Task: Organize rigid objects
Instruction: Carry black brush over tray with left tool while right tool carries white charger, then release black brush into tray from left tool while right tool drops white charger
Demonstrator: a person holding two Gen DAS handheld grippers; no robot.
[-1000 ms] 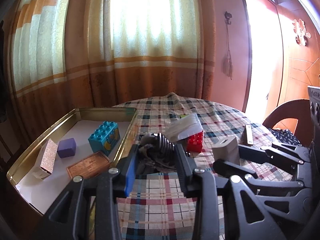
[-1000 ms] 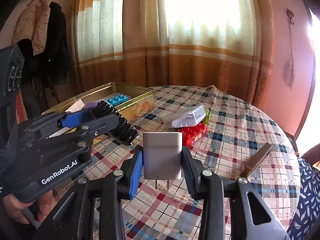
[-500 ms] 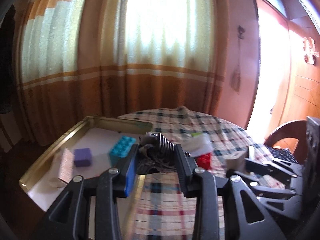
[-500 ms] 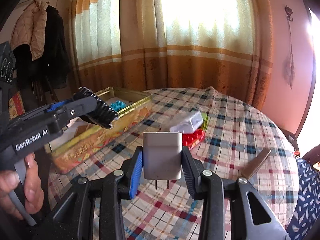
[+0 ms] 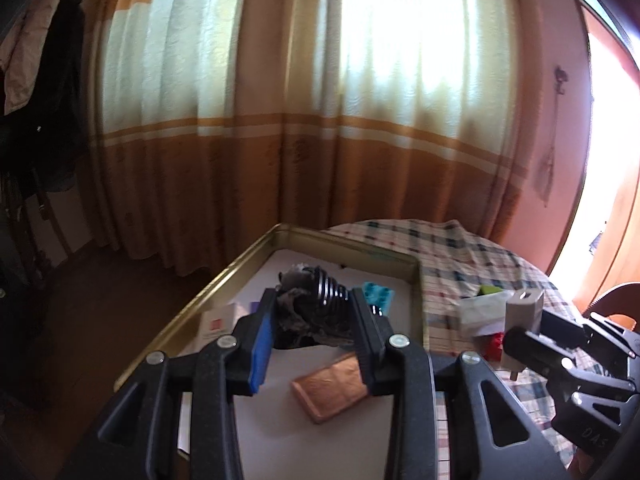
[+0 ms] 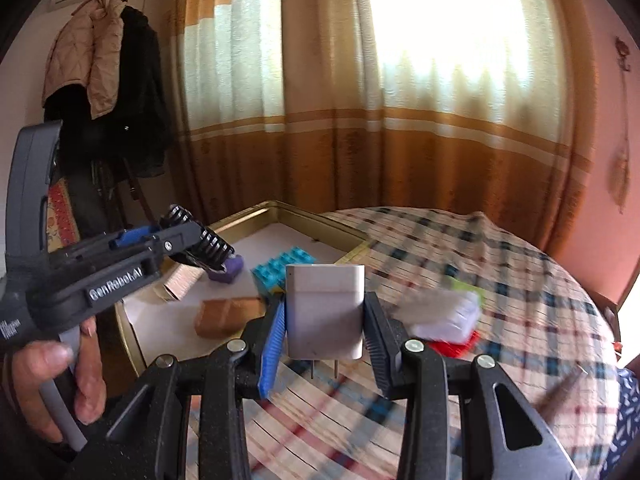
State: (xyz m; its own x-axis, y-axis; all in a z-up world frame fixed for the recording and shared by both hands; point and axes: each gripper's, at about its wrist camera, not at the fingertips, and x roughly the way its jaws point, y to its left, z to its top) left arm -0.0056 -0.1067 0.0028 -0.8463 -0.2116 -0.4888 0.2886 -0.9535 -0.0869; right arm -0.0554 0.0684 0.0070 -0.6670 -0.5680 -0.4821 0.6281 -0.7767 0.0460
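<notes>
Waiting below the left gripper (image 5: 312, 332) is the gold tray (image 5: 208, 292), the sorting bin. That gripper pinches a black ribbed part (image 5: 320, 312), likely for dropping in. The right gripper (image 6: 326, 332) clamps a white charger (image 6: 326, 312) between its pads, prongs toward the camera, tray ahead-left.

Home living room: floor-length orange-and-cream curtains (image 6: 360, 120) over a bright window, coats (image 6: 100, 64) hung on the wall, plaid-clothed round desk (image 6: 500, 280).
</notes>
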